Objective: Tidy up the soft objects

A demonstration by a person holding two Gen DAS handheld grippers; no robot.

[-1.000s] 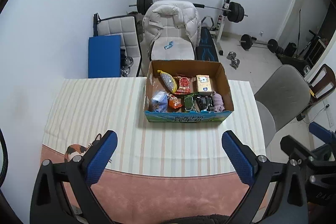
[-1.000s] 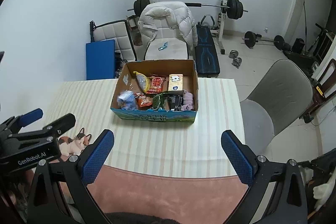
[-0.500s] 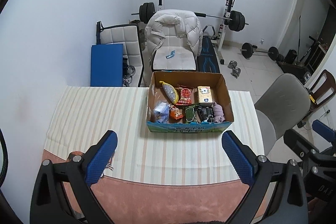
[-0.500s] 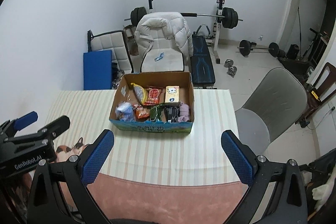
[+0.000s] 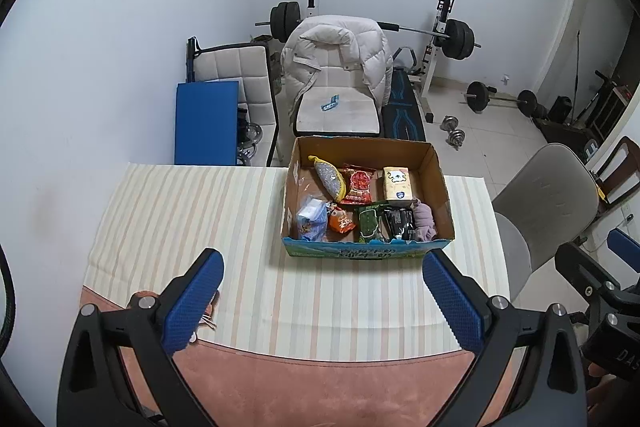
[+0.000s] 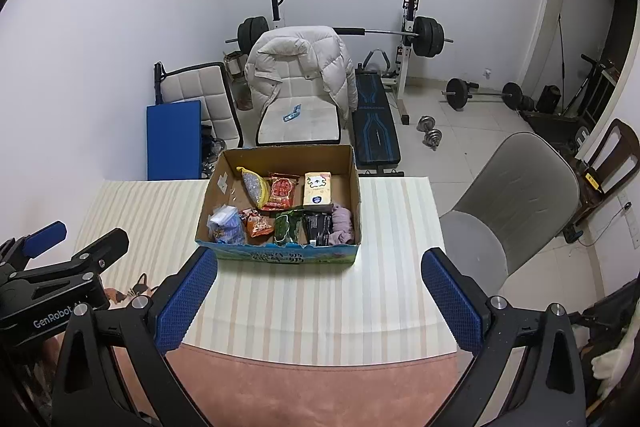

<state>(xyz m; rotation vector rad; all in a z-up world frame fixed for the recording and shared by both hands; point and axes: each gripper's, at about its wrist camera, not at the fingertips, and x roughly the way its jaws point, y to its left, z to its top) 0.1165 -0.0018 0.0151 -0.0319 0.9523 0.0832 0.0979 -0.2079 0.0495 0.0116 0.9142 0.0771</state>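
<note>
L gripper: jaws spread wide, nothing between the blue pads. Held above the near edge of the table, clear of all items. R gripper: same config, jaws wide apart, empty, also above the near table edge. In the R wrist view the L gripper body shows at far left, well apart from the R unit.

Table: striped cloth over most of the top; pink mat along the near edge. Cat figure printed at the near left, partly hidden by the L pad.

Cardboard box: open top, sits on the cloth at the far side of the table, right of centre in the L wrist view. Contents, far row, left to right: yellow-grey pouch, red snack pkt, tissue pack. Near row, left to right: blue-white bag, orange pkt, green pkt, black pkt, mauve cloth against the right wall. All items inside the box; none on the cloth.

Beyond the table: white chair with puffer jacket, blue pad, barbell rack. Grey chair at right.
</note>
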